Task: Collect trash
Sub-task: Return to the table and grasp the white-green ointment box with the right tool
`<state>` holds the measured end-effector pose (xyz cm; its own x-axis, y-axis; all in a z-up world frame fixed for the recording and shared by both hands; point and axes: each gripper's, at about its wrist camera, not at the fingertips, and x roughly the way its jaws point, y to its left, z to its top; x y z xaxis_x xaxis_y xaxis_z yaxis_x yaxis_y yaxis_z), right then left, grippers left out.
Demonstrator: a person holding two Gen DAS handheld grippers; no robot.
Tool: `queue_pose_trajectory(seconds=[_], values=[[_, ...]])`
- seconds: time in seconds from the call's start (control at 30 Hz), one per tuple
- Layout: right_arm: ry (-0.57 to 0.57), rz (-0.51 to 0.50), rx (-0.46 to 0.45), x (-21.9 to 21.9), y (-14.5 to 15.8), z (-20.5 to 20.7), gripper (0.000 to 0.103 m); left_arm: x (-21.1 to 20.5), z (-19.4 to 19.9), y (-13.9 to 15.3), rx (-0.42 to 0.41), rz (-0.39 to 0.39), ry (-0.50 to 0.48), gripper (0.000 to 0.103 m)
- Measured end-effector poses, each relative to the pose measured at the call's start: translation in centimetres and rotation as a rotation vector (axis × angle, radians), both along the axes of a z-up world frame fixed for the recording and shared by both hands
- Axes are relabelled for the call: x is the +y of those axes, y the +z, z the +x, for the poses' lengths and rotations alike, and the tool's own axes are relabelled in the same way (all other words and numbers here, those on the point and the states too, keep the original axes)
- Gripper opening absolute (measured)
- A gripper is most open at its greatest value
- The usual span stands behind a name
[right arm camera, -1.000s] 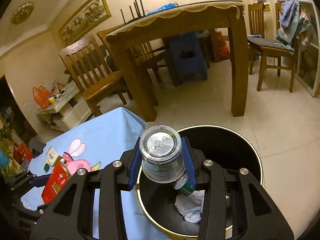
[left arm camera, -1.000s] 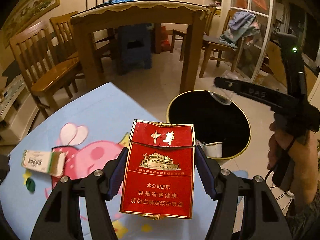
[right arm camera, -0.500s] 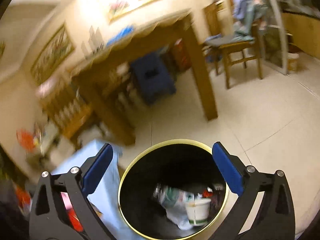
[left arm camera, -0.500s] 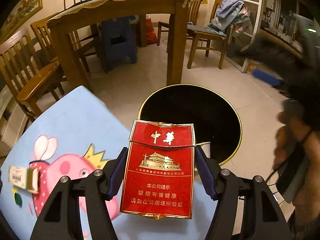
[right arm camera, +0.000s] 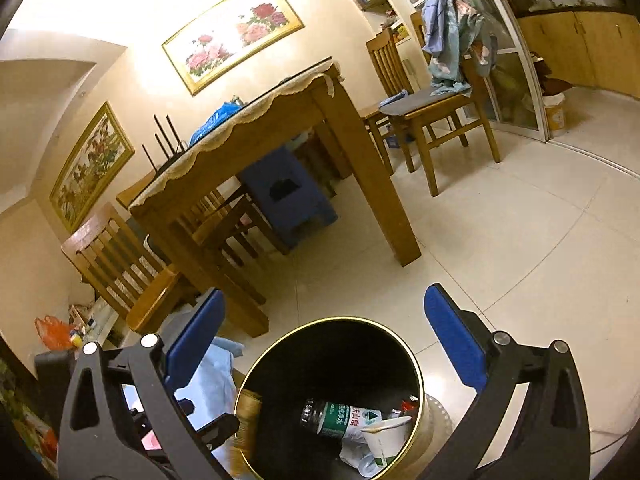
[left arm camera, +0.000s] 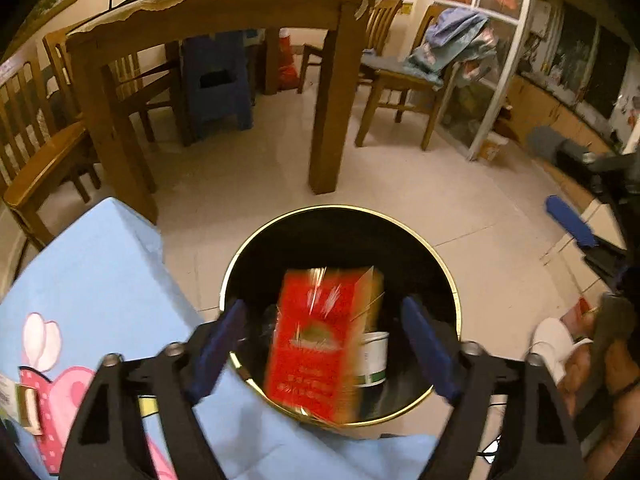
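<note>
Left wrist view: the red cigarette pack [left arm camera: 320,344] sits blurred between the pads of my left gripper [left arm camera: 326,344], touching neither pad, over the mouth of the black trash bin [left arm camera: 340,212]. My left gripper's jaws have just been opening and now stand spread, with clear gaps either side of the pack. A white paper cup [left arm camera: 374,356] lies inside the bin, just at 3 o'clock of the pack. The bin's gold rim abuts the light blue tablecloth [left arm camera: 100,264], which spreads toward 9 o'clock and carries a pink cartoon print [left arm camera: 60,396]. At 3 o'clock, near the frame edge, my right hand [left arm camera: 600,372] grips the right gripper's handle; one blue pad [left arm camera: 570,226] of that gripper shows above it. At 12 o'clock, well apart from the bin, stands a wooden dining table [left arm camera: 320,100] with a blue stool [left arm camera: 216,80] under it.

Right wrist view: my right gripper [right arm camera: 326,350] is spread wide with nothing between its pads, tilted above the trash bin [right arm camera: 416,360]. Inside the bin lie a green-labelled plastic bottle [right arm camera: 340,420], the paper cup [right arm camera: 386,434] and crumpled white wrapping [right arm camera: 352,454]. The tablecloth [right arm camera: 208,384] lies at 9 o'clock of the bin. At 12 o'clock stands the dining table [right arm camera: 360,140], with wooden chairs beside it.
</note>
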<state>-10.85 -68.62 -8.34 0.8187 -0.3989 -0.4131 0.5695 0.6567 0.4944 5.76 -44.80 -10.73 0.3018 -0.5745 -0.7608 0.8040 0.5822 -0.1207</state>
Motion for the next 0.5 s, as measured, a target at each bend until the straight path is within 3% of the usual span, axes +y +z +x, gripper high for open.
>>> queue_pose_trajectory(seconds=[0.23,0.3,0.4,0.5], values=[[0.04,-0.036,0.033,1.8,0.3,1.4,0.098,1.6,-0.9,1.3,-0.039,-0.002,-0.008,0.086],[0.082,-0.049,0.046,2.6,0.4,2.4,0.098,3.7,-1.7,1.4,-0.064,0.008,0.0,0.094],[0.214,-0.08,0.082,5.0,0.3,4.9,0.098,8.4,-2.6,1.5,-0.084,0.004,0.035,0.096],[0.431,-0.177,0.158,10.2,0.2,8.7,0.098,14.1,-3.0,0.9,-0.093,0.035,0.11,0.096]])
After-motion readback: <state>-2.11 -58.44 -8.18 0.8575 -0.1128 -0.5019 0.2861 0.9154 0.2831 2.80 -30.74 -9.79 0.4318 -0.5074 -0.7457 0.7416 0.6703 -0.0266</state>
